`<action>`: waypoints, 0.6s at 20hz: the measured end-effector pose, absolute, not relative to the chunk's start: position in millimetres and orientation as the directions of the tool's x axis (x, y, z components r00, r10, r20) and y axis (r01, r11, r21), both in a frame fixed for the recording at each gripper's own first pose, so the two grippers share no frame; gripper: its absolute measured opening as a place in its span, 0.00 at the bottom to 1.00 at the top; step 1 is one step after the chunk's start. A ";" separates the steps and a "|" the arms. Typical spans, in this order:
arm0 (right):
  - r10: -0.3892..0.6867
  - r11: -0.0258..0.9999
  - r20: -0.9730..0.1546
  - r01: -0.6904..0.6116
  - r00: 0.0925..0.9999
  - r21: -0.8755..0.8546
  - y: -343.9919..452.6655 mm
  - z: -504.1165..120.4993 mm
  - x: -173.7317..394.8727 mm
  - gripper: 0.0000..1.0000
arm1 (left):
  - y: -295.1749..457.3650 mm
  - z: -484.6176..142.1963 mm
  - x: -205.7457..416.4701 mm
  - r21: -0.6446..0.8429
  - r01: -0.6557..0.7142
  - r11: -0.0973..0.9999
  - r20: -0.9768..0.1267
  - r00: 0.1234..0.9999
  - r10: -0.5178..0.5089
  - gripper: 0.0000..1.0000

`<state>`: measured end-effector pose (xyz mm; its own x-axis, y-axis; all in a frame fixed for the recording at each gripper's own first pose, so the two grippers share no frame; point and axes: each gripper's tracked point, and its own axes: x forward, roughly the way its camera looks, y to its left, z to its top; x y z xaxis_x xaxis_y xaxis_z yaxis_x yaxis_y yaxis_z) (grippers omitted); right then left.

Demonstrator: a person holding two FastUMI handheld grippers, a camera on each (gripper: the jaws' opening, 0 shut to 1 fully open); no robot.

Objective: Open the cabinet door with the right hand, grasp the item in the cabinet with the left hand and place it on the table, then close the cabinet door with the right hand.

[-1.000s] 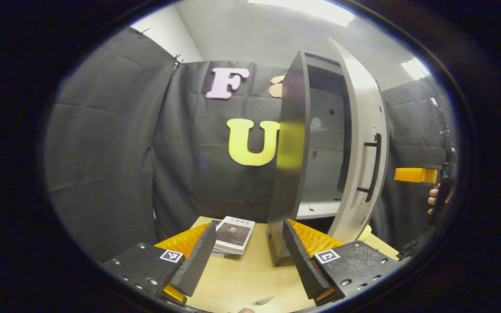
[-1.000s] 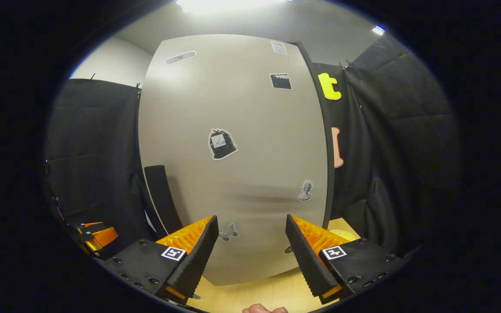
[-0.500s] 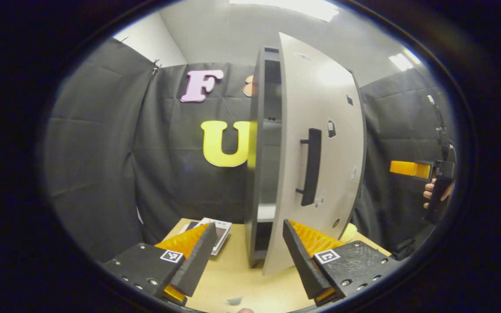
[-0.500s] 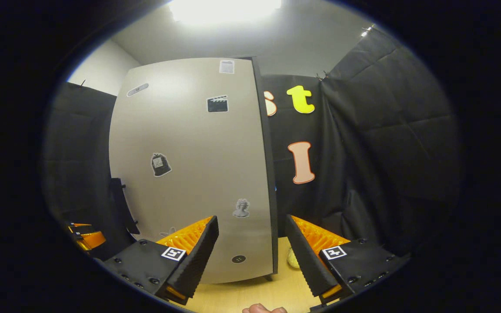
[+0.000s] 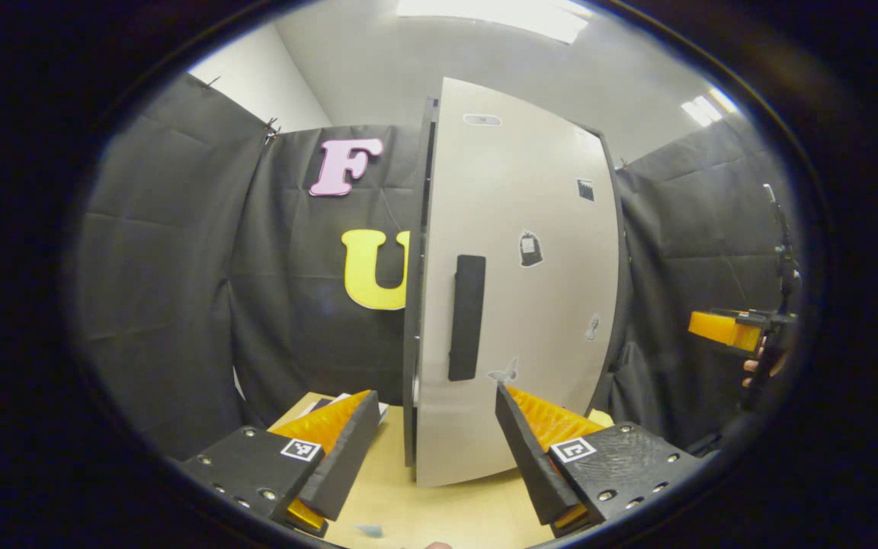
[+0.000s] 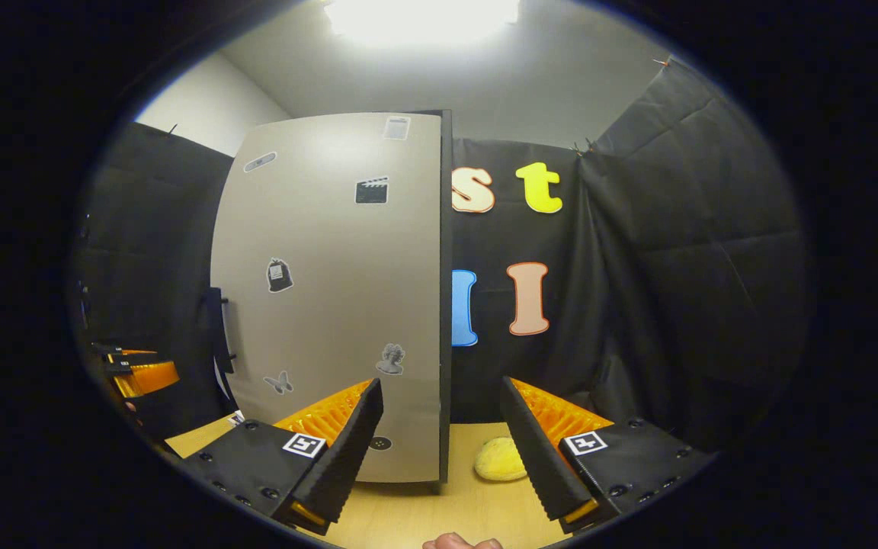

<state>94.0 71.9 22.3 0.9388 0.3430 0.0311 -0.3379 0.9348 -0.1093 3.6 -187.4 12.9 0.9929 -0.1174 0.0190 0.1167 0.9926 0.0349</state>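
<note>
Cabinet door (image 5: pixel 519 290) pale grey, stickered, dark upright handle (image 5: pixel 466 317), both grippers' jaws released, grasping nothing

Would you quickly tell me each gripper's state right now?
Left gripper: open, holding nothing.
Right gripper: open, holding nothing.

Bright ceiling light (image 6: pixel 420 15) glare overhead, sharp focus, strong fisheye edge bending

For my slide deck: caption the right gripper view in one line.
Open right gripper faces the closed, sticker-dotted cabinet door; a yellow object lies on the table.
</note>
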 end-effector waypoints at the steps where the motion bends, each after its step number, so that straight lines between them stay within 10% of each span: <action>1: 0.362 0.928 0.036 -0.356 0.931 -0.112 72.5 22.5 92.7 0.98 | -189.3 13.5 1.0 0.038 0.112 0.993 0.021 0.993 -0.112 0.96; 12: 0.384 0.917 0.066 -0.373 0.921 -0.139 67.0 30.5 98.7 0.98 | -164.7 10.3 -9.4 -0.133 0.038 0.990 0.021 0.999 -0.036 0.90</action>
